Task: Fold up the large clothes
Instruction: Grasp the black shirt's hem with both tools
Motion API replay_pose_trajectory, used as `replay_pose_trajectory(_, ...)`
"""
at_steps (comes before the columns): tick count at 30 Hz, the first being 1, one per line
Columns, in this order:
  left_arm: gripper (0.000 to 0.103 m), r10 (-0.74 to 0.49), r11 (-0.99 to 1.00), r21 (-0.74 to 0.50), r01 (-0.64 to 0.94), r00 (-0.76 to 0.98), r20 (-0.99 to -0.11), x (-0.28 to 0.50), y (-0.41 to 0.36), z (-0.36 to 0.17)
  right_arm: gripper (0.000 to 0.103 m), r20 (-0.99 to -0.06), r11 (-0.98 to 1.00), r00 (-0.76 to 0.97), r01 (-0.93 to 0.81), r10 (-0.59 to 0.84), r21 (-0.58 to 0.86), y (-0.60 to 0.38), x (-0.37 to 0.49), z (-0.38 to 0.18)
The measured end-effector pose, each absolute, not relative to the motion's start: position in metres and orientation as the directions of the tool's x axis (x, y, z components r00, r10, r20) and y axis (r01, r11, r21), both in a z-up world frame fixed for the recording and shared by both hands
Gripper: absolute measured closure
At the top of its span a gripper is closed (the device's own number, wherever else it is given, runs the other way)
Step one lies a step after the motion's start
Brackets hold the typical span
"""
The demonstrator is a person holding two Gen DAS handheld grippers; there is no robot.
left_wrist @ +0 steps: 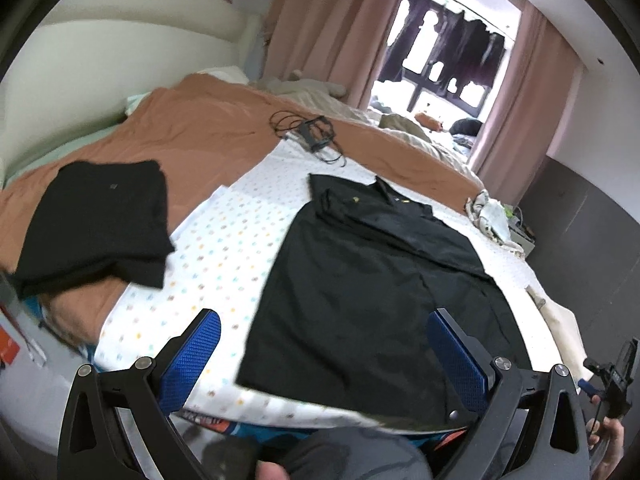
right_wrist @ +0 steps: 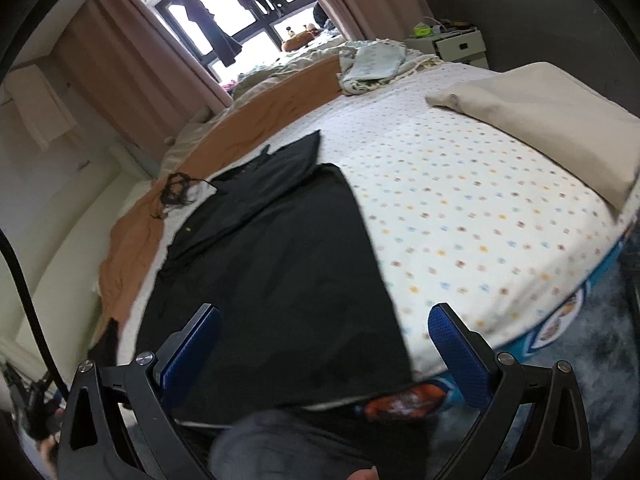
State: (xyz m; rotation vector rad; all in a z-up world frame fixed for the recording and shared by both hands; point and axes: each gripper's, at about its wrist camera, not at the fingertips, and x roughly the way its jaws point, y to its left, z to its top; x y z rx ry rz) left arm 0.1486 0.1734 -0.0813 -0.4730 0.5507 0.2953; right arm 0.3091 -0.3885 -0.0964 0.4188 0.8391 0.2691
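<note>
Bedroom | black shirt [left_wrist: 360, 280] lies spread flat on the bed's dotted sheet [left_wrist: 224, 248] | left hand-held gripper [left_wrist: 324, 344] wide open, empty | right hand-held gripper [right_wrist: 324, 340] wide open, empty | folded black garment [left_wrist: 96, 224] lies apart on orange blanket [left_wrist: 208, 136]

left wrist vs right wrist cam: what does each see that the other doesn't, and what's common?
Left wrist only: a folded black garment lying on the orange blanket, and, at the right edge, a hand with the other gripper.

Right wrist only: a beige pillow at the bed's right side, a white nightstand, and the dark floor beside the bed.

Both: the black shirt spread on the dotted sheet, the tangle of black cable, pink curtains, clothes hanging at the window, and an open gripper in the foreground, left gripper, right gripper.
</note>
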Motion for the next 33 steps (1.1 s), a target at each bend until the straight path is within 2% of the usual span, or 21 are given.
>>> replay_pose_trajectory(3,0.001,0.133,0.832,-0.368,-0.416,0.792,-0.595,0.143,0.18,-0.1,0.0,-0.677,0.893,0.633,-0.051,0.375,0.447,-0.4,0.303,-0.11)
replay_pose_trajectory(9,0.014,0.101,0.804,-0.397,-0.442,0.761,-0.641,0.139,0.19,-0.138,0.001,-0.691,0.881,0.611,-0.023,0.387,0.472,-0.412,0.3,-0.14)
replay_pose_trajectory(11,0.02,0.086,0.797,-0.403,-0.449,0.745,-0.661,0.141,0.193,-0.149,0.006,-0.691,0.871,0.596,-0.028,0.409,0.491,-0.412,0.3,-0.149)
replay_pose_trajectory(13,0.024,0.068,0.792,-0.413,-0.45,0.737,-0.673,0.143,0.194,-0.16,0.016,-0.692,0.858,0.576,-0.031,0.434,0.512,-0.411,0.301,-0.16)
replay_pose_trajectory(16,0.031,0.036,0.773,-0.445,-0.453,0.731,-0.681,0.146,0.2,-0.174,0.025,-0.7,0.834,0.536,-0.013,0.472,0.552,-0.41,0.305,-0.18)
replay_pose_trajectory(21,0.032,-0.013,0.751,-0.477,-0.457,0.711,-0.703,0.153,0.206,-0.196,0.034,-0.687,0.78,0.472,-0.001,0.553,0.626,-0.406,0.31,-0.211)
replay_pose_trajectory(27,0.032,-0.055,0.719,-0.528,-0.452,0.72,-0.692,0.158,0.216,-0.211,0.036,-0.638,0.722,0.478,0.012,0.604,0.692,-0.406,0.315,-0.236)
replay_pose_trajectory(29,0.032,-0.065,0.711,-0.54,-0.45,0.723,-0.688,0.16,0.219,-0.213,0.042,-0.605,0.687,0.486,0.014,0.63,0.727,-0.409,0.316,-0.243)
replay_pose_trajectory(30,0.032,-0.07,0.707,-0.549,-0.447,0.727,-0.683,0.16,0.22,-0.214,0.05,-0.581,0.664,0.489,0.006,0.651,0.748,-0.41,0.316,-0.245)
replay_pose_trajectory(33,0.032,-0.093,0.695,-0.579,-0.426,0.746,-0.66,0.159,0.224,-0.213,0.053,-0.543,0.643,0.498,-0.039,0.676,0.765,-0.409,0.315,-0.24)
